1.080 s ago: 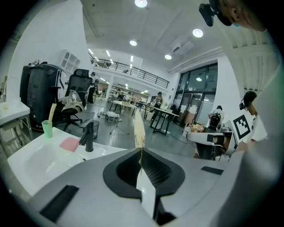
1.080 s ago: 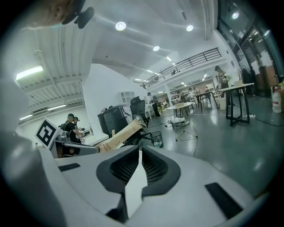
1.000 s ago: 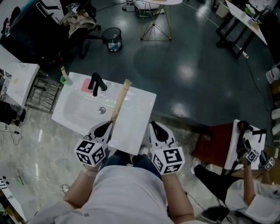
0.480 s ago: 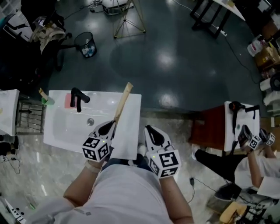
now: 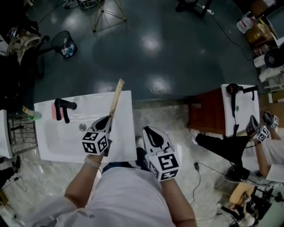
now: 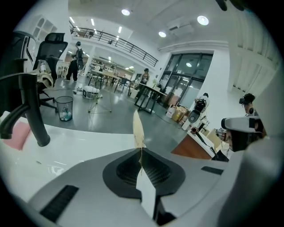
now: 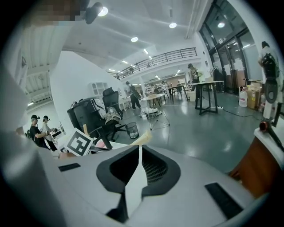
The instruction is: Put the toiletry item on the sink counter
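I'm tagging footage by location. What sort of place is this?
Probably an open lab or studio hall, not a real bathroom: the sink counter stands on an open glossy floor near a tripod and wastebasket, and a mezzanine railing runs above.

left tool (image 5: 108, 121), right tool (image 5: 146, 131) closed

Head view looks steeply down; both gripper views look low past the sink (image 5: 123, 146), sharing the eleven-o'clock wastebasket (image 5: 65, 44).
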`<action>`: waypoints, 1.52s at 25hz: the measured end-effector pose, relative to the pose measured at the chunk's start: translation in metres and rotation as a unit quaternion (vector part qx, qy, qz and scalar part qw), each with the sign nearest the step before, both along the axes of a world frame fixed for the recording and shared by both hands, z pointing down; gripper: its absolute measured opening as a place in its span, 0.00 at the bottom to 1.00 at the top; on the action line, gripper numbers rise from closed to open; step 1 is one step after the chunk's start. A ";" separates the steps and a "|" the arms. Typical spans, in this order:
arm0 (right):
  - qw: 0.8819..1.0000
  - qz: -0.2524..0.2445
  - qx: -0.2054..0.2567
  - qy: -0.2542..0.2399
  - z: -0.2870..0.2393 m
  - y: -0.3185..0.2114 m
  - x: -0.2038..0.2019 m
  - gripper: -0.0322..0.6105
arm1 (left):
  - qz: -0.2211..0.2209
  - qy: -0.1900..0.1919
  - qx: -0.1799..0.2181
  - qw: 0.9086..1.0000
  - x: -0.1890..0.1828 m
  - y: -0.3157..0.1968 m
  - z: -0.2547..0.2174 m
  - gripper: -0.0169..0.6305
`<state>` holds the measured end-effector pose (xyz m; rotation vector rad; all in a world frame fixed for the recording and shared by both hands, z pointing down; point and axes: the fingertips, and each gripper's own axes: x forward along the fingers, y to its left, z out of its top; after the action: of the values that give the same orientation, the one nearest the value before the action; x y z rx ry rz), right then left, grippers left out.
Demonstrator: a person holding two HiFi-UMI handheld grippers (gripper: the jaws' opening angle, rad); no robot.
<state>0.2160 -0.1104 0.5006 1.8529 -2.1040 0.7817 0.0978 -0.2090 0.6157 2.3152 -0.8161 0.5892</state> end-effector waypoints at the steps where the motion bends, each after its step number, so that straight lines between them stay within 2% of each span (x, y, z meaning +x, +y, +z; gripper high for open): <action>1: 1.000 0.003 -0.004 0.000 0.002 0.000 0.002 0.10 | 0.003 -0.003 -0.004 1.000 0.003 -0.002 0.005 0.05; 15: 0.998 0.035 -0.045 -0.002 0.032 -0.003 0.010 0.10 | 0.014 -0.014 -0.023 1.000 0.016 -0.020 0.052 0.05; 28: 0.997 0.047 -0.062 0.005 0.046 0.003 0.019 0.10 | 0.031 -0.039 -0.035 0.998 0.029 -0.018 0.085 0.07; 29: 0.997 0.048 -0.062 0.006 0.046 0.003 0.019 0.10 | 0.032 -0.041 -0.037 0.998 0.030 -0.017 0.087 0.08; 31: 0.997 0.049 -0.063 0.006 0.047 0.003 0.020 0.10 | 0.032 -0.045 -0.040 0.998 0.030 -0.017 0.091 0.17; 38: 0.997 0.048 -0.066 0.006 0.049 0.004 0.015 0.10 | 0.037 -0.055 -0.048 0.997 0.027 -0.016 0.101 0.31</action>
<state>0.2305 -0.1065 0.5495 1.8954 -1.9180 0.9073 0.1250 -0.2246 0.7165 2.2494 -0.7375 0.7765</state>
